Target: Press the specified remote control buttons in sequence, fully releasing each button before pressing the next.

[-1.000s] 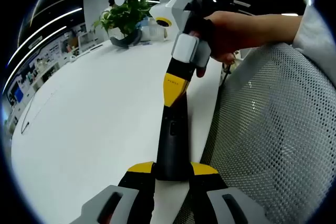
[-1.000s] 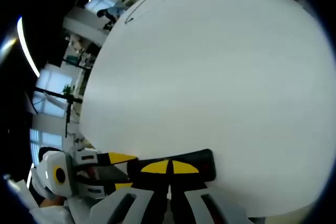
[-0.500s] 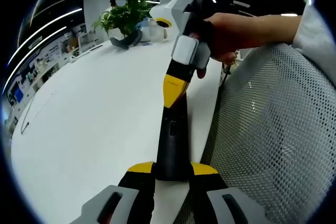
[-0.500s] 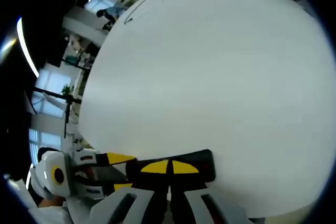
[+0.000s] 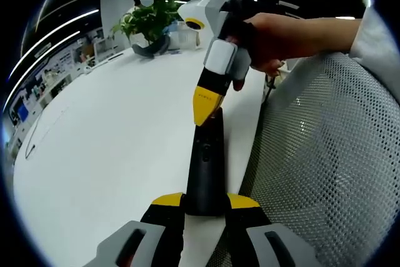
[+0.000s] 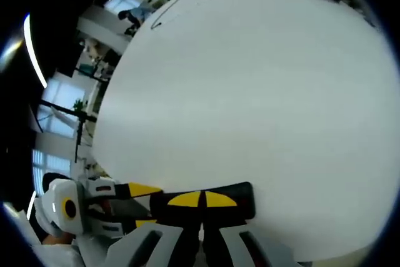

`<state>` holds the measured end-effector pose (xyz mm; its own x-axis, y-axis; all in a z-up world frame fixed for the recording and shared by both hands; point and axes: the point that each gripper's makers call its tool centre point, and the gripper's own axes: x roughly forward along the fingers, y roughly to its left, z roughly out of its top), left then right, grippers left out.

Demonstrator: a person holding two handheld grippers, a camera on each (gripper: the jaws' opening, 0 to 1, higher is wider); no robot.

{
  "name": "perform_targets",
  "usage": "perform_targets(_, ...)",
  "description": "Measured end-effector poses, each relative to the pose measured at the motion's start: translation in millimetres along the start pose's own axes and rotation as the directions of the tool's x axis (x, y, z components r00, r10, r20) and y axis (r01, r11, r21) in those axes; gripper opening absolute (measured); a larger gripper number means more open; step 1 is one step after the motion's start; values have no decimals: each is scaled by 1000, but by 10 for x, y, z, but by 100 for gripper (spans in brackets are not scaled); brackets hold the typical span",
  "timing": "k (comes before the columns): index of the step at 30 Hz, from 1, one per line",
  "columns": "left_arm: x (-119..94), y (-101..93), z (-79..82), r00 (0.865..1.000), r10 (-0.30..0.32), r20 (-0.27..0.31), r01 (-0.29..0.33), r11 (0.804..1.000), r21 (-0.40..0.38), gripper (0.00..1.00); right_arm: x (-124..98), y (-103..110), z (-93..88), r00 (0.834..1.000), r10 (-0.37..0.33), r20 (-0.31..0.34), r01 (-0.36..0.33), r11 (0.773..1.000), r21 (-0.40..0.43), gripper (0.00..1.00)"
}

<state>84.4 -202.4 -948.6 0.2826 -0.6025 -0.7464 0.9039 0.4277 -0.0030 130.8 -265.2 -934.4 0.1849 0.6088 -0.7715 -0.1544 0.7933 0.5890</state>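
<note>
one black remote (image 5: 205, 173) at the table's (image 5: 112, 148) right edge. two grippers: the left (image 5: 205, 207) and the right (image 5: 203, 109). one potted plant (image 5: 149, 23) at the far edge. one mesh chair (image 5: 319, 154). one hand (image 5: 275, 39).

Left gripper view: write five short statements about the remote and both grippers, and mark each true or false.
1. The left gripper is shut on the black remote. True.
2. The right gripper, with yellow tips, points down at the remote's far end. True.
3. The remote lies in the middle of the white table. False: it sits at the table's edge, beside a mesh chair back.
4. The right gripper's jaws are spread wide around the remote. False: they are shut together to a point.
5. A potted plant stands at the far end of the table. True.
</note>
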Motion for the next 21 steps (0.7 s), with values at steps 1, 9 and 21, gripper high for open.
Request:
perform_targets(1, 0, 0, 0, 1000, 0, 0, 0, 1000, 0, 24, -1, 1, 2, 1000, 3, 1, -3, 1000, 7, 0)
perform_targets(9, 4, -2, 7, 1000, 4, 1, -4, 1000, -10, 25, 60, 9, -41, 1000, 7, -29, -6, 1000, 8, 0)
perform_targets(21, 11, -3, 9, 1000, -1, 3, 1, 1000, 1, 24, 52, -4, -49, 1000, -10, -26, 10, 1000, -15, 0)
